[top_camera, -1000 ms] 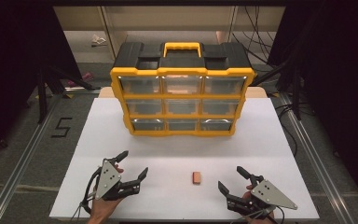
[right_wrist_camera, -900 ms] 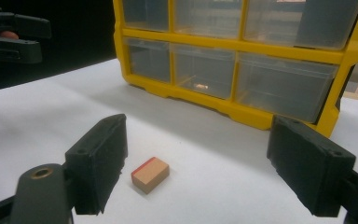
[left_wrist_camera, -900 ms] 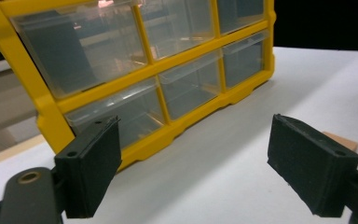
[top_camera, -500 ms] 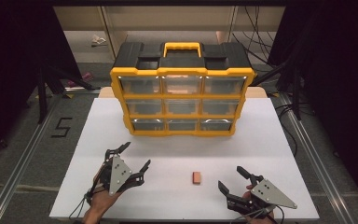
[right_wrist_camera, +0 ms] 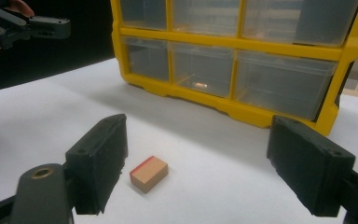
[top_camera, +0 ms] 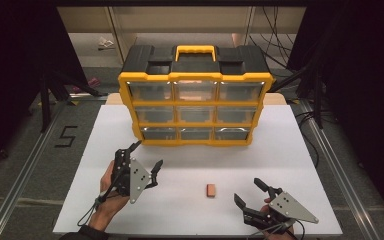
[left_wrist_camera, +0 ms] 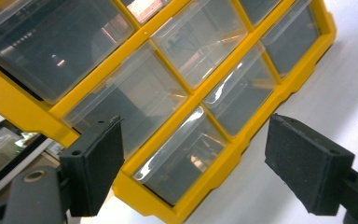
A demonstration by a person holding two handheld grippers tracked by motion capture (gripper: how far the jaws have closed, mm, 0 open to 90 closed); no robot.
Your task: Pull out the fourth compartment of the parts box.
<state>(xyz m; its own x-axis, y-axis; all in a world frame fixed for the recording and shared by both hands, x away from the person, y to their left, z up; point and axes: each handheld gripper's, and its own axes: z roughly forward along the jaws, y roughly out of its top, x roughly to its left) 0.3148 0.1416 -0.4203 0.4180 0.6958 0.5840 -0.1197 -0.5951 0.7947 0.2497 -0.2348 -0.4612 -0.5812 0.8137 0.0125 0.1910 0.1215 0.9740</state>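
A yellow and black drawer cabinet point(top_camera: 195, 100) with clear drawers stands at the back of the white table point(top_camera: 290, 150). A small tan block point(top_camera: 211, 190) with a red edge lies on the table in front of it. My left gripper point(top_camera: 148, 154) is held open and empty at the front left, lifted and tilted toward the cabinet's lower left drawers point(left_wrist_camera: 182, 154). My right gripper point(top_camera: 247, 191) rests low at the front right, open and empty, just right of the block. In the right gripper view the block point(right_wrist_camera: 148, 173) lies close ahead, nearer the left jaw.
The cabinet point(right_wrist_camera: 233, 44) fills the far side, all its drawers shut; a small orange glint shows in the bottom middle drawer point(right_wrist_camera: 200, 85). The other hand's gripper point(right_wrist_camera: 28, 25) appears at the top left. Dark floor and metal rails point(top_camera: 25, 170) surround the table.
My left gripper has moved forward and right, toward the cabinet, and turned more upright. The right gripper and the block have stayed put.
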